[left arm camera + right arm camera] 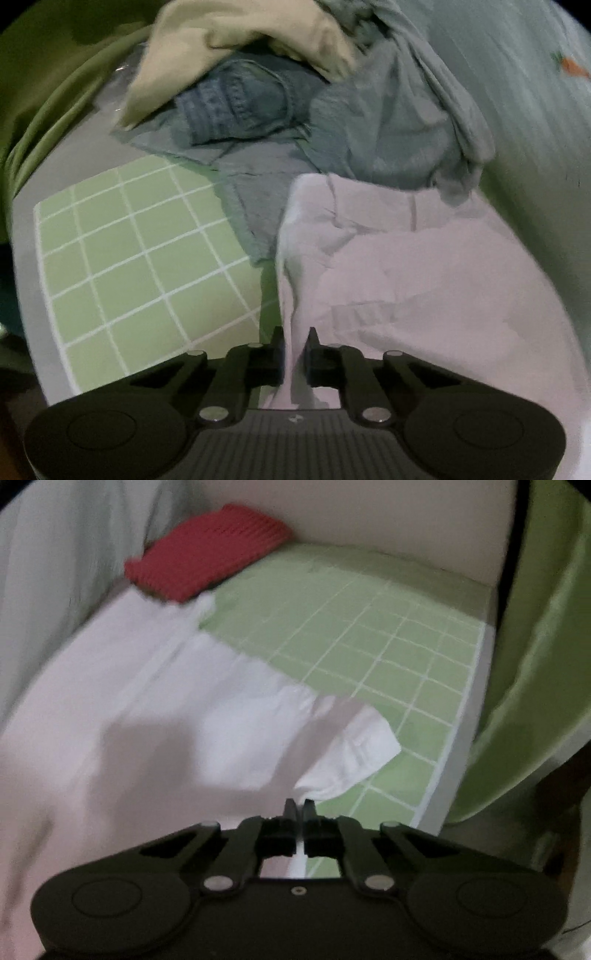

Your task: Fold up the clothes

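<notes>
A white garment [424,280] lies spread on a green gridded mat [140,266]. My left gripper [295,338] is shut on a pinched fold at its edge. In the right wrist view the same white garment [155,709] covers the left part of the green gridded mat [388,657], and a corner flap sticks out on the right. My right gripper [299,806] is shut on a thin strip of the white cloth at its near edge. Both views are blurred.
A pile of clothes lies beyond the white garment: a cream piece [236,40], blue denim [236,107] and grey-blue fabric [388,129]. A folded red knit item [207,550] lies at the mat's far end. Green cloth [535,664] hangs at the right.
</notes>
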`<state>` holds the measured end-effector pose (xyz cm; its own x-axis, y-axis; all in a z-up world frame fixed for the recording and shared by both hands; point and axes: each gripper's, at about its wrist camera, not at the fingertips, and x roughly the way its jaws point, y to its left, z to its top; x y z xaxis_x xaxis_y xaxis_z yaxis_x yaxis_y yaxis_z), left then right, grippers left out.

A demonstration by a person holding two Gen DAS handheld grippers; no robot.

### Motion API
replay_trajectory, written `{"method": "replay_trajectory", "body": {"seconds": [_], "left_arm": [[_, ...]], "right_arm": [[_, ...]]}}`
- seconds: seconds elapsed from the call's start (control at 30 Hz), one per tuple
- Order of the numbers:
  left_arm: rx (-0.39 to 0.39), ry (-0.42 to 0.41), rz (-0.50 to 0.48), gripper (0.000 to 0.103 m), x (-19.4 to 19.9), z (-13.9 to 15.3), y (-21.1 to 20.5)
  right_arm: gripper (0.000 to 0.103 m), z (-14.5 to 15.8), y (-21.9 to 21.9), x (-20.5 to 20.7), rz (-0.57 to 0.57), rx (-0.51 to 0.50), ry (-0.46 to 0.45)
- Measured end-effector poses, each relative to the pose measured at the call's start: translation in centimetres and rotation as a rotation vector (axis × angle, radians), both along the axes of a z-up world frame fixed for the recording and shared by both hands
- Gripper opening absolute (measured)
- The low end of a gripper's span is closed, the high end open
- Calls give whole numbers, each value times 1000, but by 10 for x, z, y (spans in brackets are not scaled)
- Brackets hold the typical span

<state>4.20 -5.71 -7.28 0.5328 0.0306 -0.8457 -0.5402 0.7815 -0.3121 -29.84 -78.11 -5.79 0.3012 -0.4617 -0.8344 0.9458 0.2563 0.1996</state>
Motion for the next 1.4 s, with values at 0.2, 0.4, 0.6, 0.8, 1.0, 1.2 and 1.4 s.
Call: {"method": "replay_trajectory", "body": {"seconds": [0.2, 0.4, 0.6, 0.8, 1.0, 1.2, 1.4], "left_arm": [[-54, 9, 79, 11, -64, 17, 17], [12, 1, 131, 10, -149, 57, 32], [-14, -164, 168, 8, -152, 99, 18], [12, -379, 100, 8, -123, 162, -14], [38, -469, 65, 8, -114, 193, -34], [36, -418, 65, 8, -100, 178, -41], [63, -377, 52, 8, -71, 163, -52]], "right_arm": [[2, 13, 5, -42, 42, -42, -10], [2, 54, 9, -91, -49, -43, -117], [2, 113, -6, -75, -8, -131, -332], [2, 186, -13, -35, 89, -307, -547], [2, 242, -21, -22, 115, -450, -697], [2, 232, -31, -7, 89, -429, -678], [2, 211, -39, 38, 111, -436, -579]]}}
